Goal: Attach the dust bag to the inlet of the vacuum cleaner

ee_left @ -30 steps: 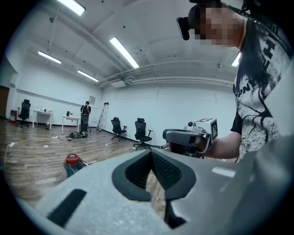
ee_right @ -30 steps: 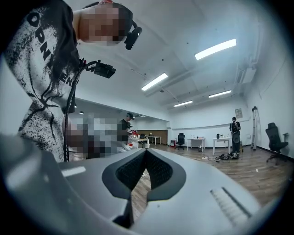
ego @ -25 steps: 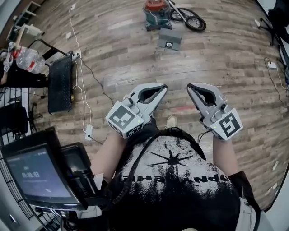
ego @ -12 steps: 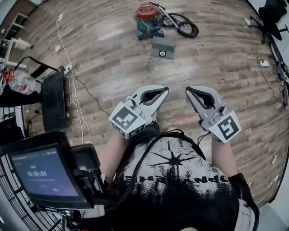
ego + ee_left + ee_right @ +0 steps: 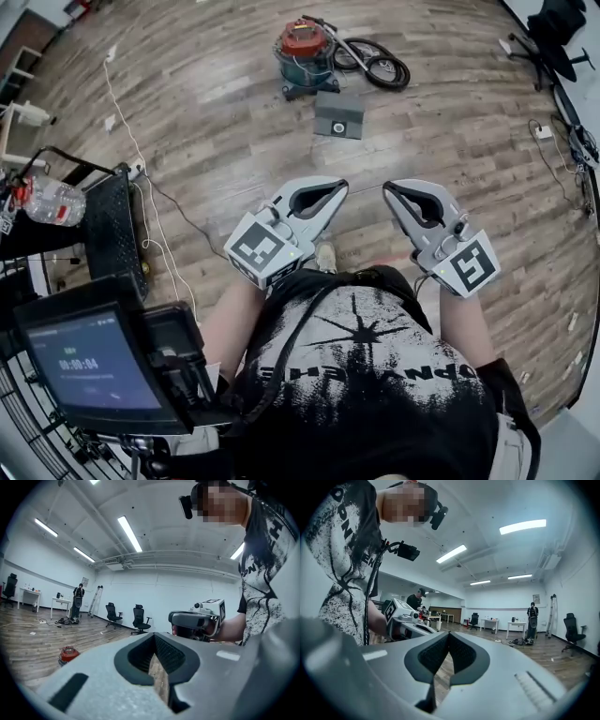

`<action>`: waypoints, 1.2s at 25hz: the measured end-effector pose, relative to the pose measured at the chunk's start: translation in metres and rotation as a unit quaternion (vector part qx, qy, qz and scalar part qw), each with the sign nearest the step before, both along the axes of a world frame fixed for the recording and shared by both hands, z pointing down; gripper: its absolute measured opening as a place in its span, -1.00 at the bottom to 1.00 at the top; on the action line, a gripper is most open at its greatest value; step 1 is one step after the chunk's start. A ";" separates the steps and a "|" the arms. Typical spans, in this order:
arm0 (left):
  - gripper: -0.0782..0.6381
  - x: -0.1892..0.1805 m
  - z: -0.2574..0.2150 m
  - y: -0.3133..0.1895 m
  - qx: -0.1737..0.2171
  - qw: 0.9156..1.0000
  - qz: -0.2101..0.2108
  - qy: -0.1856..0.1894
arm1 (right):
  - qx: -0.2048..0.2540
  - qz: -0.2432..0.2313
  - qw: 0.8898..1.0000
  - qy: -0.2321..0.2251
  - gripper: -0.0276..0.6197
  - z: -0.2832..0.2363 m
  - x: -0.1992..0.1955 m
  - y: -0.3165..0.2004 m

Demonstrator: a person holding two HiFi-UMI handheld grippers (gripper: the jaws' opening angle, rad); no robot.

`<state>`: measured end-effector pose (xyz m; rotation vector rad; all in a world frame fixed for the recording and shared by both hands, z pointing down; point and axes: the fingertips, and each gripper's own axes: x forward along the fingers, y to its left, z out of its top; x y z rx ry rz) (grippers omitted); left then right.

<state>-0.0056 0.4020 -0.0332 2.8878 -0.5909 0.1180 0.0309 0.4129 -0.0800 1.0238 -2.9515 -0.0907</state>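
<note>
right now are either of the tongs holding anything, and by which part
Nothing is held: the left tongs and the right tongs are both shut and empty.

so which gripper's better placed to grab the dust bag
Left, marginally: the dust bag lies far ahead, more in line with the left gripper than the right gripper. Both are shut and empty.

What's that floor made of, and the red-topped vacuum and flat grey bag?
Floor: matte wood-look planks, grain and seams showing; perhaps laminate.
Vacuum cleaner: likely plastic, smooth red lid, teal drum.
Dust bag: flat grey sheet, probably paper or card.
</note>
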 end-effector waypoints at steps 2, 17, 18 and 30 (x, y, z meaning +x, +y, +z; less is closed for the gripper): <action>-0.78 -0.011 0.004 -0.022 0.000 1.000 0.007 0.003 | -0.010 0.010 1.000 0.007 -0.90 0.008 -0.009 -0.021; -0.78 -0.014 0.006 -0.038 -0.006 1.000 -0.010 0.009 | -0.014 -0.001 1.000 0.023 -0.90 0.011 -0.005 -0.044; -0.78 -0.013 0.007 -0.042 -0.007 1.000 -0.014 0.008 | -0.013 -0.007 1.000 0.020 -0.90 0.010 -0.005 -0.049; -0.78 0.056 0.023 -0.181 -0.021 0.997 -0.068 -0.016 | -0.011 -0.069 0.998 0.010 -0.90 0.020 0.063 -0.202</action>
